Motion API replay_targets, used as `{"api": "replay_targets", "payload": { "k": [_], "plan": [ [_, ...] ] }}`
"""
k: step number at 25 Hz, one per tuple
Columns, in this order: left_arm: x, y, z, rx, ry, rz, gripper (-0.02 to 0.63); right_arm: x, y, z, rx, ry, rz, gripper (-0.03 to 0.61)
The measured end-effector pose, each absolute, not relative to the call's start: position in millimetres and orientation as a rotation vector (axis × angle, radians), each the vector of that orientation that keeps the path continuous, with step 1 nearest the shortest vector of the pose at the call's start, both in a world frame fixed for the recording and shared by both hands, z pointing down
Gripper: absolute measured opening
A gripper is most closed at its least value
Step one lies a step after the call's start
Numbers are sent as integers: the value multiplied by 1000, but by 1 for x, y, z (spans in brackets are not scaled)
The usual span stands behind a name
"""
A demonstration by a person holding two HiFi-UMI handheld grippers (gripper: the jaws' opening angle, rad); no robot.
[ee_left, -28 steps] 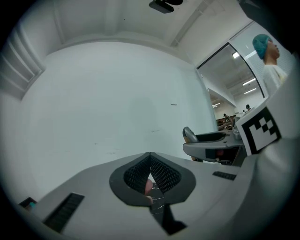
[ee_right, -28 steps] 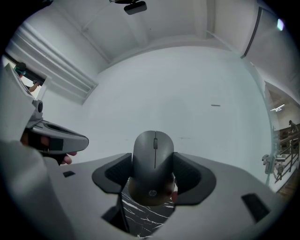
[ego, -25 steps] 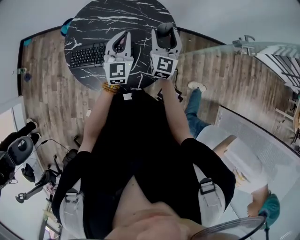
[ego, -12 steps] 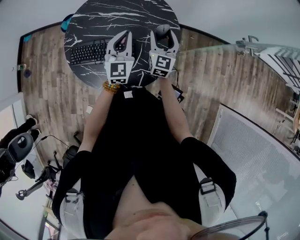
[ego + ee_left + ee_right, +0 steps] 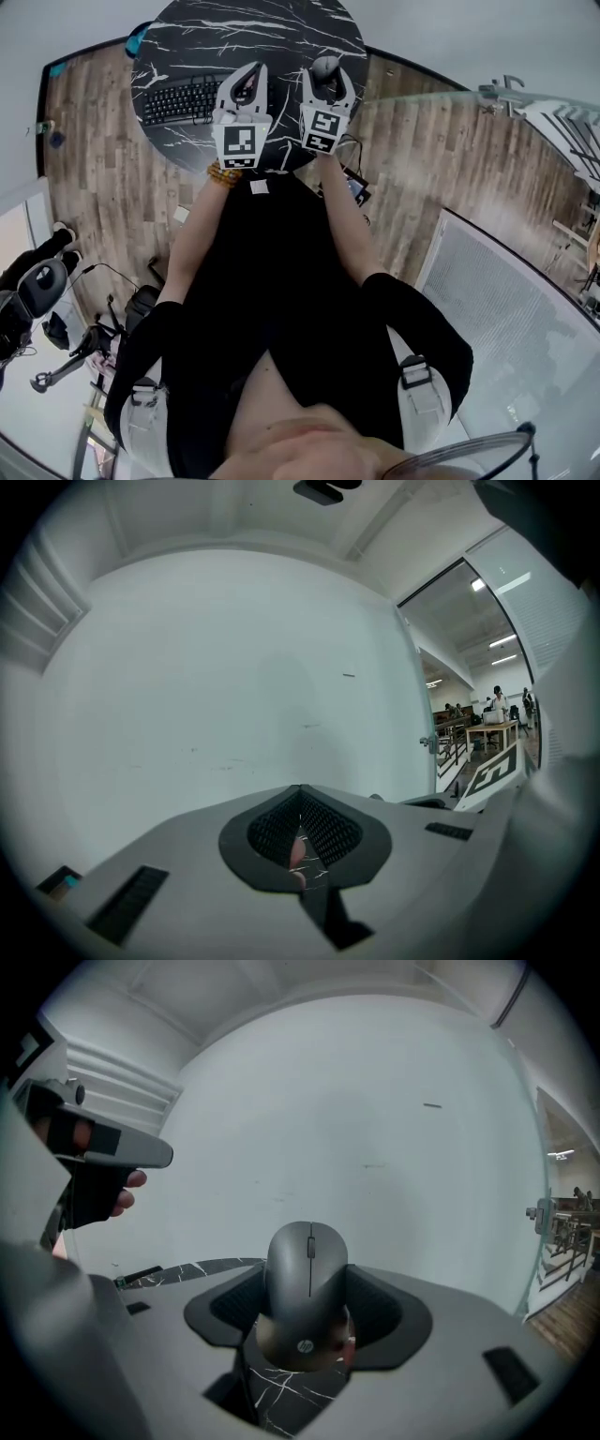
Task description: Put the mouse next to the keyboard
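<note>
In the head view, a round black desk veined in white [image 5: 187, 37] carries a black keyboard [image 5: 192, 98] on its 9 o'clock side. The right tongs [image 5: 325, 77] clasp a grey rounded computer mouse [image 5: 326, 66] near the desk's 3 o'clock edge, well apart from the keyboard. The left tongs [image 5: 246, 86] stand between the two, so a straight sweep toward 9 o'clock would likely knock against them. So close to the rim, a dropped mouse could also go off the desk.

In the left gripper view, the left tongs [image 5: 300, 836] are pressed together with nothing between them, pointing at a bare wall.

In the right gripper view, the dark pads bear on the mouse's [image 5: 307, 1288] two flanks, with veined desk showing beneath. I cannot tell whether the mouse is lifted or resting. Its long axis runs along the tongs, with the nose and wheel toward 12 o'clock and the logo end toward 6. The shell looks smooth and curved, so a loose squeeze might let it pivot or slide out.
</note>
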State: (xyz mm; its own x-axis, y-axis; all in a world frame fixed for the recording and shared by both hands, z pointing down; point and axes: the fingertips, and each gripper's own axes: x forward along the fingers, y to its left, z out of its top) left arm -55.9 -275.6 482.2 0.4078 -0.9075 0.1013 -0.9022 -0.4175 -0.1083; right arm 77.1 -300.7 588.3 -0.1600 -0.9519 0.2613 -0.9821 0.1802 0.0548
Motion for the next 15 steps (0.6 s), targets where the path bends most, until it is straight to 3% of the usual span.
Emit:
{"api": "replay_targets", "payload": {
  "k": [15],
  "plan": [
    [-65,-275,498,-2619,1681,-293,9,64,-296,663,1764,-2111,350,278]
  ]
}}
